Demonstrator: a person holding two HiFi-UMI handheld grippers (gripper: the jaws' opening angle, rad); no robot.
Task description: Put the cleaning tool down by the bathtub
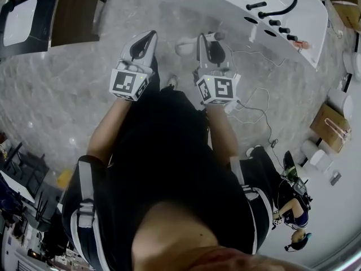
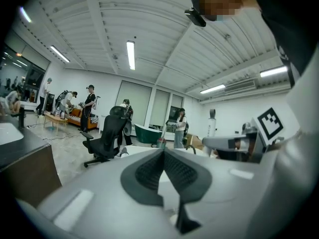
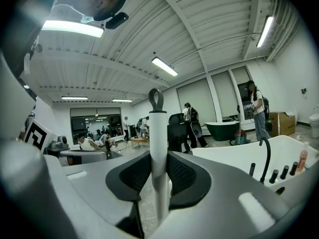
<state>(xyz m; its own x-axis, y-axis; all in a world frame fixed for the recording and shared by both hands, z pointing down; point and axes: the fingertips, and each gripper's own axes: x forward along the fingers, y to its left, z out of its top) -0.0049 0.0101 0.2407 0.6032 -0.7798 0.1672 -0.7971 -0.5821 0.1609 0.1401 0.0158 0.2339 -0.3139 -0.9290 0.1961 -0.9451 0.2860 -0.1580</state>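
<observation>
The right gripper (image 3: 158, 156) jaws clamp the tool (image 3: 158, 118) upright, near the bathtub (image 3: 234, 158); the left gripper (image 2: 163, 153) jaws are closed, empty. Lower steadily (tool kept vertical) onto the floor (image 1: 84, 83) beside it.

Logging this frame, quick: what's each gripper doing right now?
Left gripper: closed, empty.
Right gripper: closed on the cleaning tool, by its white handle.

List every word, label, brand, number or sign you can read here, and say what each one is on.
No word, brand or number can be read in any view.
White cubes with black square markers: coded patterns only, not text.
Brown cardboard box: any print is too small to read.
</observation>
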